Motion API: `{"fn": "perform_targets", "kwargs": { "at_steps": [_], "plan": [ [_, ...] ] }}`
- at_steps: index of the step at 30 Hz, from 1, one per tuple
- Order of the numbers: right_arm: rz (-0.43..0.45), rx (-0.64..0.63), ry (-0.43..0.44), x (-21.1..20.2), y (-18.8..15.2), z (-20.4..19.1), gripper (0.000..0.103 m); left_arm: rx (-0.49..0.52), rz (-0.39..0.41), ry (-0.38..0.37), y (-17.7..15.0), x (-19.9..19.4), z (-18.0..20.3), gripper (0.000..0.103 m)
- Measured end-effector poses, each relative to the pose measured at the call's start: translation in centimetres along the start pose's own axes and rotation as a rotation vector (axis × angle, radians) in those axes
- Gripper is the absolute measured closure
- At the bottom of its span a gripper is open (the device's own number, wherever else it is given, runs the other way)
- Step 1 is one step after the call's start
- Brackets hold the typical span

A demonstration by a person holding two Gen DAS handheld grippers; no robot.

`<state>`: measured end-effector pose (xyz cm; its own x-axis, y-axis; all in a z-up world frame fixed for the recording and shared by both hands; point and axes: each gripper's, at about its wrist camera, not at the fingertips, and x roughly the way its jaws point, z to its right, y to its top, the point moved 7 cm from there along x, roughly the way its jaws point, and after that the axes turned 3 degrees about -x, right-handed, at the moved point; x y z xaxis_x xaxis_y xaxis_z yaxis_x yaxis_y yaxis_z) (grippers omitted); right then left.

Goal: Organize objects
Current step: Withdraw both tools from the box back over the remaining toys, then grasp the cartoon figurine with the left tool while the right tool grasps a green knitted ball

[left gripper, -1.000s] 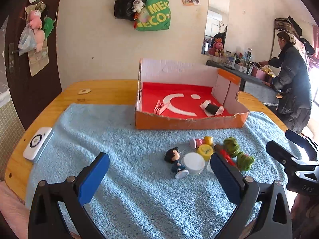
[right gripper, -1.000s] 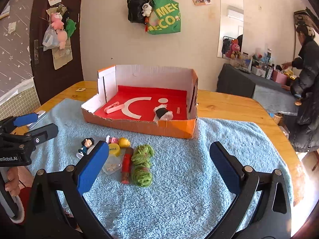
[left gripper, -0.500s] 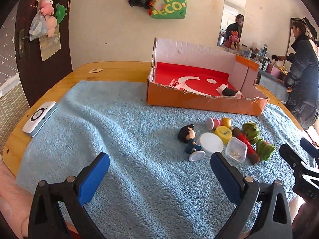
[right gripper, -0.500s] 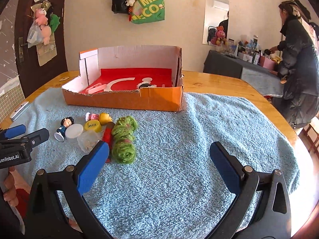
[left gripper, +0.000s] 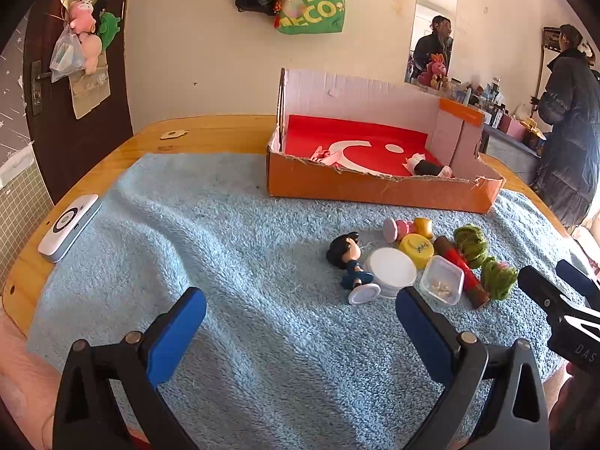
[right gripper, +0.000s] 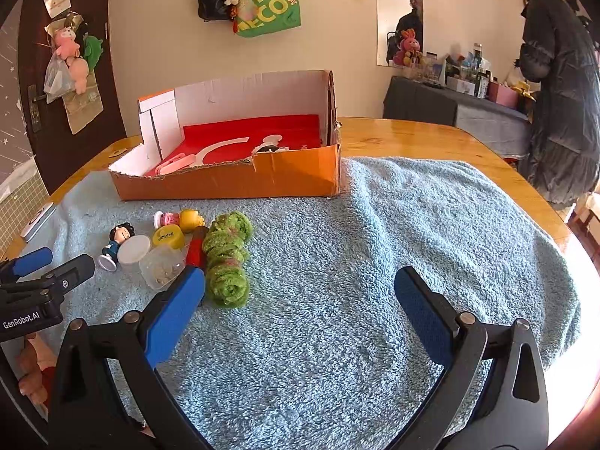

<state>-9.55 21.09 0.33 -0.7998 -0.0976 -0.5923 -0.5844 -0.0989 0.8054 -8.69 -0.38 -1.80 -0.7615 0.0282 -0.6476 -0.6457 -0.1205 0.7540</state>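
Note:
An orange cardboard box [left gripper: 378, 187] with a red floor stands on a blue towel [left gripper: 243, 262]; it also shows in the right wrist view [right gripper: 232, 182]. A pink clip [left gripper: 322, 154] and a small black-and-white toy [left gripper: 425, 165] lie in it. In front lie a dark-haired figurine [left gripper: 350, 262], a white lid [left gripper: 392, 268], a yellow cap [left gripper: 416, 245], a clear tub [left gripper: 442, 281], a red stick [left gripper: 459, 266] and green yarn [right gripper: 227, 255]. My left gripper [left gripper: 300, 330] is open and empty, near the figurine. My right gripper [right gripper: 300, 307] is open and empty, right of the yarn.
A white device [left gripper: 69, 221] lies on the wooden table [left gripper: 210, 133] at the left edge. A person in a dark coat [right gripper: 558, 86] stands at the far right by a cluttered side table. Bags hang on the wall.
Both grippers have dropped lower and nearer the towel, so the toys look bigger. The right gripper's view has swung right. Both stay open and empty.

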Motion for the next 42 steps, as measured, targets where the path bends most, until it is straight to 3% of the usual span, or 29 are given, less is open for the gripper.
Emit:
{"fn": "perform_targets", "kwargs": {
  "at_steps": [17,26,35,42],
  "plan": [
    [-0.112,-0.048,0.038,3.3,0.1,-1.0,0.0,0.059,-0.091,-0.012,0.7,2.9,0.0,0.0],
    [-0.125,-0.037,0.064,3.6,-0.5,-0.9,0.0,0.088,-0.093,-0.005,1.0,3.3,0.2,0.001],
    [-0.119,-0.057,0.055,3.3,-0.5,-1.0,0.0,0.087,-0.057,0.063,1.6,3.0,-1.6,0.001],
    [-0.09,-0.088,0.066,2.9,-0.3,-1.2,0.0,0.121,-0.075,0.008,1.3,3.9,-0.3,0.017]
  ]
}}
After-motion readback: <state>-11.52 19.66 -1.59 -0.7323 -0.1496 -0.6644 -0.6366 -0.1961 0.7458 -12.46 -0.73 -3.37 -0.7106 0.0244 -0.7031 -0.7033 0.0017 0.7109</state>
